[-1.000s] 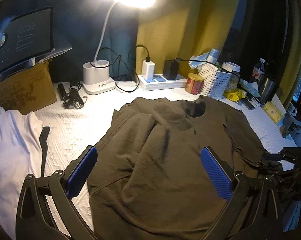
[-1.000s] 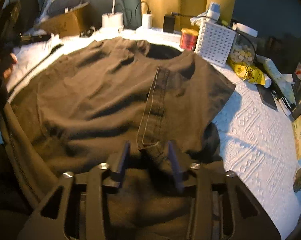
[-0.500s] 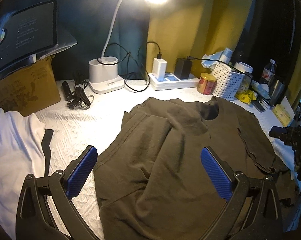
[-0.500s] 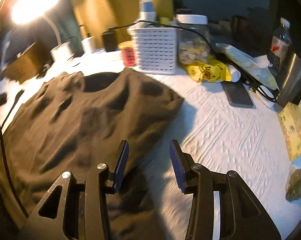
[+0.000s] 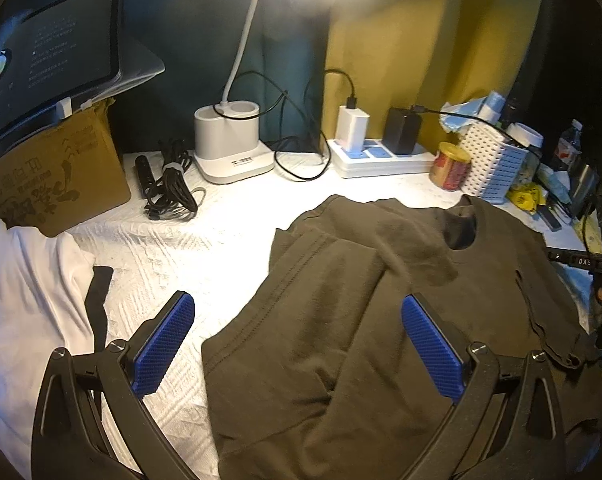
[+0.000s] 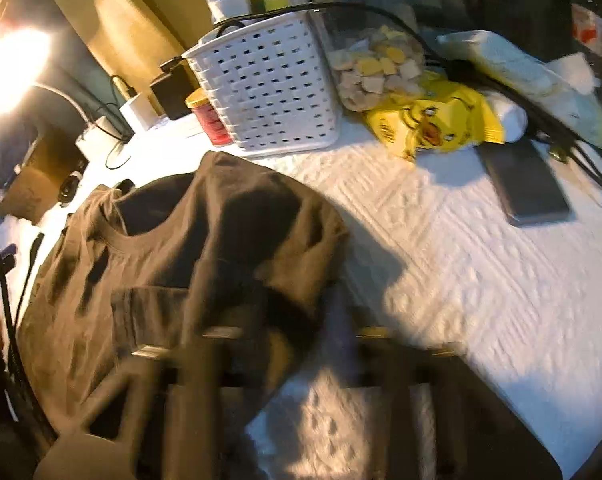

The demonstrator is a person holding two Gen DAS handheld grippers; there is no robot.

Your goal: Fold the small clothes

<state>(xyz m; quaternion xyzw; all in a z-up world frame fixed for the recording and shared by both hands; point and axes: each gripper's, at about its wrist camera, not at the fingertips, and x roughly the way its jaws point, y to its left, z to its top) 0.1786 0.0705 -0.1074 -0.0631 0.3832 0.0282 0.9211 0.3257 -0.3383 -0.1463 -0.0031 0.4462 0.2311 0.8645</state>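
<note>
Bedcover (image 5: 229, 248), white and textured, carries the dark shirt (image 5: 381, 320), which lies flat with one sleeve folded inward. Left gripper (image 5: 297, 344) hangs above the shirt with blue pads (image 5: 161, 344) wide apart and nothing between them. Right gripper (image 6: 297, 320) is at the shirt's edge, too blurred to tell its opening

The shirt (image 5: 381, 320) lies on the tablecloth (image 5: 189, 248), basket (image 6: 269, 96) behind it, box (image 5: 53, 176) far left.
</note>
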